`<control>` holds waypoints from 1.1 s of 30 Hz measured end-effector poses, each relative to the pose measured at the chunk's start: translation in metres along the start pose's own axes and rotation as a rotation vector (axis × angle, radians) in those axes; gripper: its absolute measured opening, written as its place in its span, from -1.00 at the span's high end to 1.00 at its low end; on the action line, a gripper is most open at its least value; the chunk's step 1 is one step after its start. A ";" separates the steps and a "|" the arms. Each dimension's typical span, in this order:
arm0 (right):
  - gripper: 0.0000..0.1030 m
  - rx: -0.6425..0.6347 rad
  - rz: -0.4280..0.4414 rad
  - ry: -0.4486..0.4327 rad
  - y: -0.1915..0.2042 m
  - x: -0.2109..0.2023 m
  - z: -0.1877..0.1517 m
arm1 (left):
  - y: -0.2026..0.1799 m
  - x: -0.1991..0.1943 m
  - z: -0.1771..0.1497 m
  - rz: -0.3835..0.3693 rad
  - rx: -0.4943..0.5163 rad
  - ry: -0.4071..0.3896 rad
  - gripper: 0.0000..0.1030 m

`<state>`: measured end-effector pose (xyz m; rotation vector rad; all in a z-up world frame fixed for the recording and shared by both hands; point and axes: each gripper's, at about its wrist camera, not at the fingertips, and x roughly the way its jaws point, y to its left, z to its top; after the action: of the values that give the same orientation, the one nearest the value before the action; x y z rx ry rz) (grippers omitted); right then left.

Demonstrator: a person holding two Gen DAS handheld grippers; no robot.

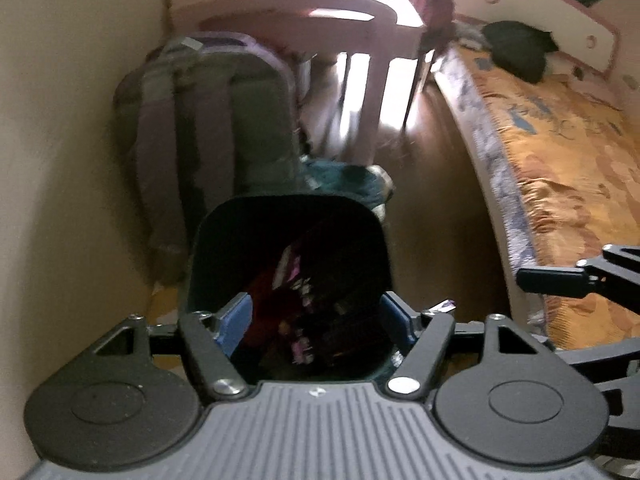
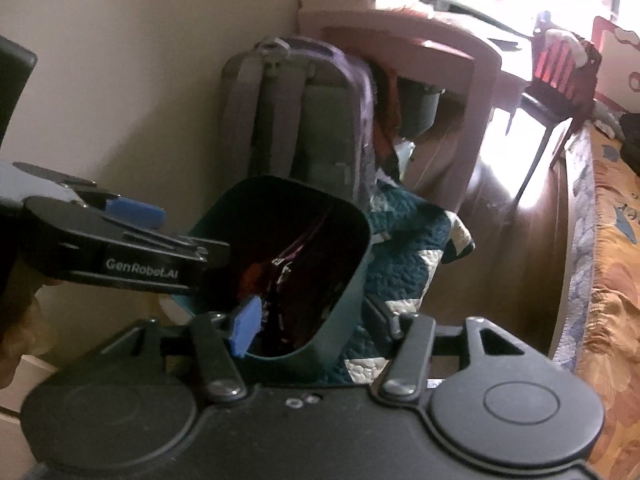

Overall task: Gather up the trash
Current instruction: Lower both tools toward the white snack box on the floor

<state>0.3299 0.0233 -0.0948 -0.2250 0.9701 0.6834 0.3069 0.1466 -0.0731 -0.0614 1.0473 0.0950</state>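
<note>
A dark teal trash bin (image 1: 224,220) stands on the floor right below both grippers. Red and purple wrappers (image 1: 294,276) lie in its dark inside. My left gripper (image 1: 316,318) hangs open over the bin's mouth, its blue pads (image 1: 236,320) wide apart with nothing between them. In the right wrist view the same bin (image 2: 354,276) holds the wrappers (image 2: 280,268), and my right gripper (image 2: 312,322) is open above its near rim, also holding nothing. The left gripper (image 2: 192,232) reaches in from the left over the rim. The right gripper (image 1: 552,280) shows at the right edge of the left wrist view.
A grey and purple backpack (image 2: 304,120) leans on the wall behind the bin. A teal and white quilt (image 2: 408,256) lies on the wooden floor beside it. A pink desk (image 1: 320,20) stands further back, with a dark pot (image 2: 420,104) under it. A bed with an orange cover (image 1: 560,140) fills the right side.
</note>
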 end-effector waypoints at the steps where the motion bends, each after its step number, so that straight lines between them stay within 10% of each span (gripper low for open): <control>1: -0.12 0.009 0.002 -0.008 -0.003 -0.005 -0.002 | -0.006 -0.003 0.001 -0.006 0.010 -0.011 -0.49; 20: -0.71 0.055 -0.041 -0.085 -0.190 -0.075 -0.066 | -0.188 0.031 0.027 -0.069 0.012 -0.051 -0.58; 33: -0.92 0.103 -0.043 0.045 -0.326 -0.007 -0.125 | -0.267 0.169 -0.002 -0.084 -0.021 0.098 -0.64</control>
<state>0.4457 -0.2902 -0.1982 -0.1702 1.0375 0.5897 0.4184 -0.1106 -0.2193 -0.1302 1.1406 0.0270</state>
